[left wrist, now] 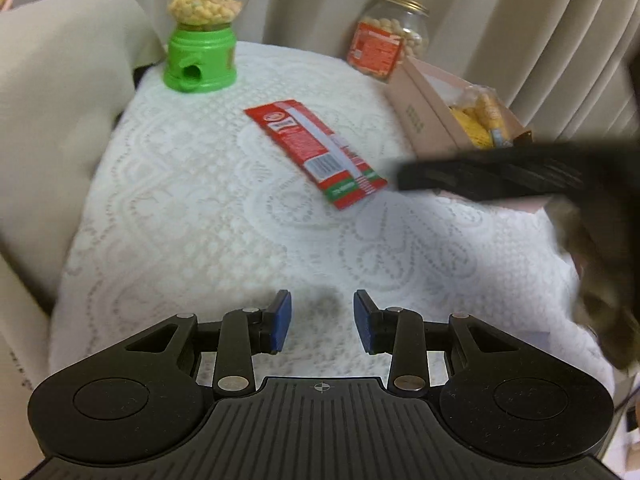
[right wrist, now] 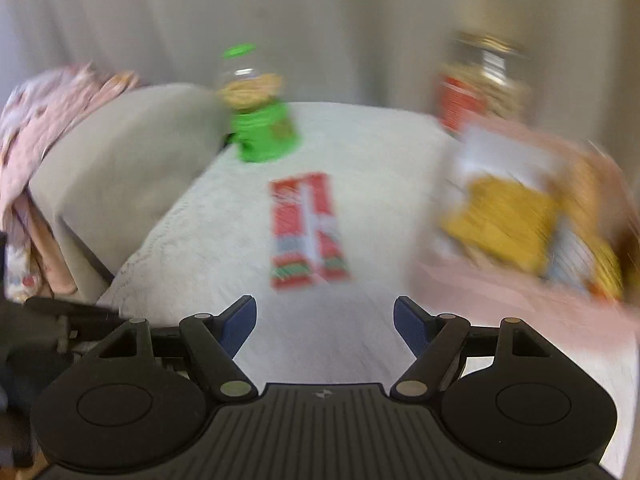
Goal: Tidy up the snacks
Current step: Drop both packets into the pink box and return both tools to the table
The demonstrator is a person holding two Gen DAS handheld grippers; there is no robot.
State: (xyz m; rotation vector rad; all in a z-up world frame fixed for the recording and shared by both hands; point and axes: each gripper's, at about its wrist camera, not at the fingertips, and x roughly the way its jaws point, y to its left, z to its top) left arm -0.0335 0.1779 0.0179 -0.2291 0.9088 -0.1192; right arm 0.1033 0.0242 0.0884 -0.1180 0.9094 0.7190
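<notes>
Red packet [left wrist: 316,152] flat on the lace cloth [left wrist: 208,216], mid-table, seam side up, lying free of everything else. To its right, a pink box [left wrist: 424,120] already holding yellow packets [left wrist: 476,120]; behind that, a glass jar [left wrist: 390,38] with a red label; at the back left, a green dispenser [left wrist: 202,32] half full of pale sweets. Beige cushion [left wrist: 52,112] off the table's left edge, pleated curtain behind. Right gripper [right wrist: 325,326] empty, jaws standing wide apart with only cloth between the blue pads [right wrist: 240,324]; seen in the left view as a dark blurred bar reaching in from the right, just beside the packet's near end, not visibly touching it. Left gripper [left wrist: 322,322] also empty, jaws parted only a little, poised above bare cloth nearer the camera, well apart from the packet. Right view heavily smeared, so fine detail there unreadable. Step in hand, by the look of it: approach to the last loose snack, with the box as the likely home for it. Next move calls for lowering the right jaws astride the packet's narrow width, one pad on each long edge, low enough to catch a thin flat wrapper without snagging the lace. Risk: pads sliding over the foil or pinching cloth along with it.
</notes>
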